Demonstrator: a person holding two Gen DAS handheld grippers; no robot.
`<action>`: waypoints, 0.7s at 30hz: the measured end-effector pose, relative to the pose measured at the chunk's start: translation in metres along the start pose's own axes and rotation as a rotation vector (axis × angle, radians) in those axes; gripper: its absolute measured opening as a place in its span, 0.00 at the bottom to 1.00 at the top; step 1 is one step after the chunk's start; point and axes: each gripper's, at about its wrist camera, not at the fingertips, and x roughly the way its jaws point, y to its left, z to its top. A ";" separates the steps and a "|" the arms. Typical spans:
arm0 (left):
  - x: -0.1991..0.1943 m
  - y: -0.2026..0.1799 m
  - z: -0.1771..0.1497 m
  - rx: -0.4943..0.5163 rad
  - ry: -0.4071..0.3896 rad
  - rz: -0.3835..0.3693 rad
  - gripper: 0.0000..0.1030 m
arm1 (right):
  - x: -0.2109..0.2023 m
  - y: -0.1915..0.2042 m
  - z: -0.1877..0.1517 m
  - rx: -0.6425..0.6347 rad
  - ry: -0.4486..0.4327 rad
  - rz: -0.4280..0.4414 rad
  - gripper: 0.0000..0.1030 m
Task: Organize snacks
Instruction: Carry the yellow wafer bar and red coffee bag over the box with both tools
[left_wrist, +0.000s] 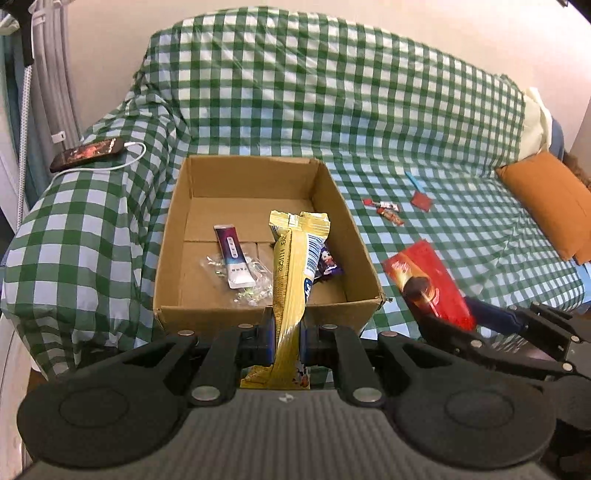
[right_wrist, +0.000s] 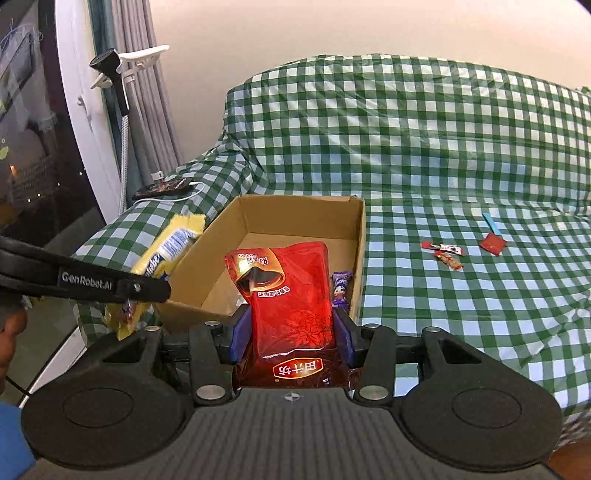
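Observation:
My left gripper (left_wrist: 288, 332) is shut on a yellow snack packet (left_wrist: 291, 277), held upright over the near edge of an open cardboard box (left_wrist: 236, 177). Inside the box lie a purple-and-white sachet (left_wrist: 234, 254), a clear wrapper (left_wrist: 251, 291) and a small purple snack (left_wrist: 328, 264). My right gripper (right_wrist: 291, 339) is shut on a red pouch (right_wrist: 291, 295) in front of the same box (right_wrist: 303, 218). In the right wrist view the yellow packet (right_wrist: 166, 251) and the left gripper's black arm (right_wrist: 92, 284) show at the left. The red pouch (left_wrist: 432, 284) shows right of the box in the left wrist view.
The box rests on a sofa under a green checked cloth (left_wrist: 406, 129). Small red wrapped sweets (right_wrist: 445, 254) and a red-and-blue packet (right_wrist: 493, 240) lie on the seat to the right. A phone on a white cable (left_wrist: 86, 153) sits on the armrest; an orange cushion (left_wrist: 554, 206) is far right.

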 end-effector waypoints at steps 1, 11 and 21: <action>-0.002 0.000 -0.002 0.001 -0.005 -0.006 0.13 | -0.002 0.003 -0.001 -0.008 0.000 -0.005 0.48; -0.008 0.000 -0.005 0.005 -0.042 -0.031 0.13 | -0.006 0.017 0.000 -0.064 -0.002 -0.034 0.48; -0.008 0.000 -0.005 0.010 -0.044 -0.032 0.13 | -0.007 0.019 -0.001 -0.086 0.005 -0.033 0.48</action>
